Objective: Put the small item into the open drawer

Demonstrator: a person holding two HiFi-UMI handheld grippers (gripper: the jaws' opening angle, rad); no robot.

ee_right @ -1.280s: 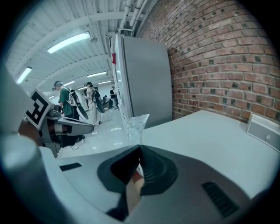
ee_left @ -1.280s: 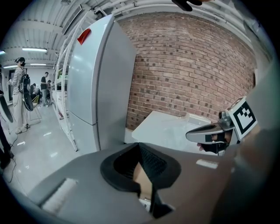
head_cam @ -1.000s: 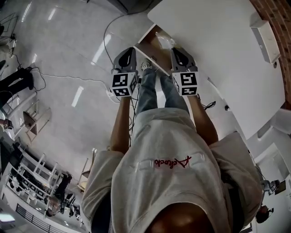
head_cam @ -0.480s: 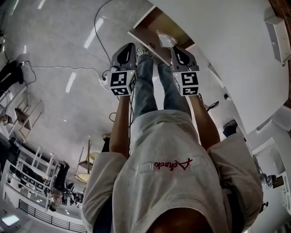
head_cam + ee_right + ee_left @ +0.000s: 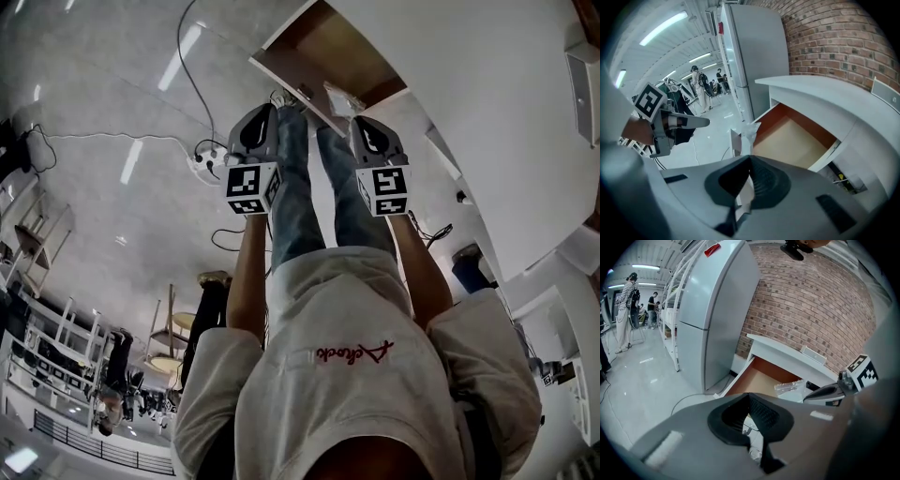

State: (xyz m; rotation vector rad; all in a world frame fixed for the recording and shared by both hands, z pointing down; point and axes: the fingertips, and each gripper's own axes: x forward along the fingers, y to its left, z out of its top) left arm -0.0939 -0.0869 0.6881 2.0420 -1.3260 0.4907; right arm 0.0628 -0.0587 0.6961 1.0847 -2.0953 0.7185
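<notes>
clear packet (image 5: 342, 97) pinched between the right gripper (image 5: 357, 122) jaws, sticking out past the tips, not in yet, sitting at the front edge of the open drawer (image 5: 323, 52) under the white table (image 5: 469, 112); left gripper (image 5: 266, 111) alongside, well left of the packet, jaws closed together on nothing.
</notes>
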